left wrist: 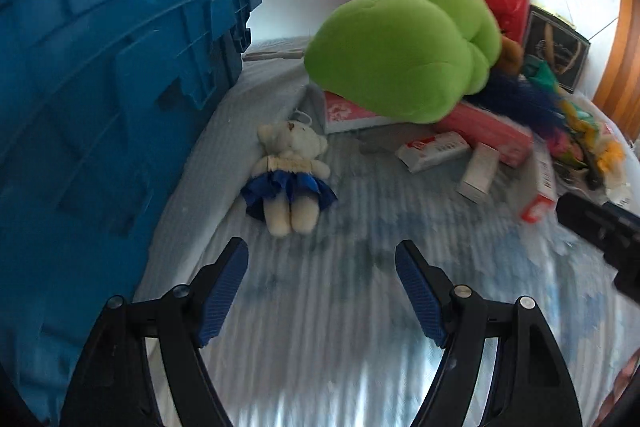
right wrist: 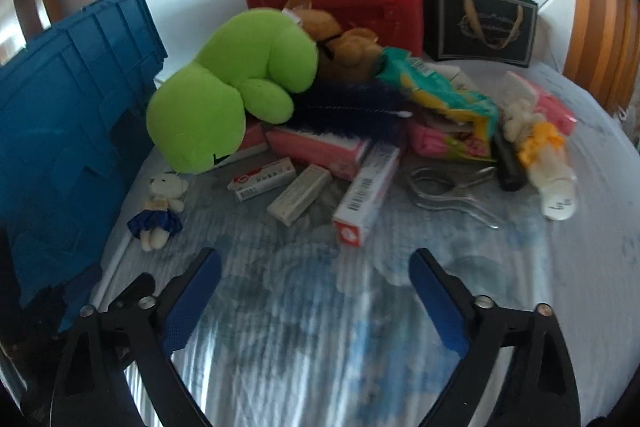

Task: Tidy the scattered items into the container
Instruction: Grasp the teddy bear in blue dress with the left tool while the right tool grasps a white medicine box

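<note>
Jaws spread, empty, on left gripper (left wrist: 322,261) and right gripper (right wrist: 315,269). Small bear (left wrist: 290,173) lies nearest, just beside blue container (left wrist: 120,67); probably the easiest first pick for the left.

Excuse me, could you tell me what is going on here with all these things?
A person holds two grippers over a cluttered bed. The left gripper and right gripper are both empty, jaws open. The small bear, green plush and boxes lie loose beside the blue container; nothing is grasped yet.
</note>
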A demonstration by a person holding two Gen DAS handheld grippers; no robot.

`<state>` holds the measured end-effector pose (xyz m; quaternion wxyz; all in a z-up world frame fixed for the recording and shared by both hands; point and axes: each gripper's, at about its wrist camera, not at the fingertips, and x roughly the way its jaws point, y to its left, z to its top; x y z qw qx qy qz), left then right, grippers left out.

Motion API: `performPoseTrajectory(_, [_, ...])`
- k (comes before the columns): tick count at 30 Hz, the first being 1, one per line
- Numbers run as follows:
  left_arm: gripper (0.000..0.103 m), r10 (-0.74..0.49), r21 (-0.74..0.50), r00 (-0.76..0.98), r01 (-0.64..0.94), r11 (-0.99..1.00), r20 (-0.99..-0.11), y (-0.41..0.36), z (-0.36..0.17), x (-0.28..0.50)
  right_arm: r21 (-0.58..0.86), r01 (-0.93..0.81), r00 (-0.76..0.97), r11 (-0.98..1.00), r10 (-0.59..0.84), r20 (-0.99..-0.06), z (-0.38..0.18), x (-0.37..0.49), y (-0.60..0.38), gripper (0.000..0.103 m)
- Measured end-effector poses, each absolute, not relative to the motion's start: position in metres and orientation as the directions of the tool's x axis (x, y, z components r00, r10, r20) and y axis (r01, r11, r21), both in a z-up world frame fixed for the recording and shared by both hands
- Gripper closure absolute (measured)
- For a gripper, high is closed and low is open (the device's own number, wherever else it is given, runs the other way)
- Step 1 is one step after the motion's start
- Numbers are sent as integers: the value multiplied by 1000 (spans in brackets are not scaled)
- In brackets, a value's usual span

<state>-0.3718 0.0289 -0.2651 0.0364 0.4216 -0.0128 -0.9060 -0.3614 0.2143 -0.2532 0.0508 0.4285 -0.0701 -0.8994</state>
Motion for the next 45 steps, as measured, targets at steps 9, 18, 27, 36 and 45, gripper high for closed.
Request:
performPoseTrajectory(9, [27, -105, 71, -605, 80, -994, -789, 13, -300, -433, 196, -24, -576, -980, -146, -804, -303, -422, 183, 27])
performPoseTrajectory(18, [27, -52, -8, -609, 97, -995, -792, 2, -312, -457, 141, -75, -565, -987, -74, -822, -324, -452, 174, 27])
performPoseTrajectory(27, [56, -49, -13, -625, 94, -995, -779, 8, -311, -447, -14, -41, -606, -999, 35, -795, -326, -448, 156, 31])
performPoseTrajectory(36, [71, -33, -24, -618, 83, -996, -786, 22, -304, -420, 26, -38, -600, -999, 2, -800, -316, -432, 168, 74])
performPoseTrajectory(45, [71, -20, -21, -635, 56, -998, -772, 50, -282, -368, 69, -7, -615, -998, -50, -787, -294, -393, 178, 76])
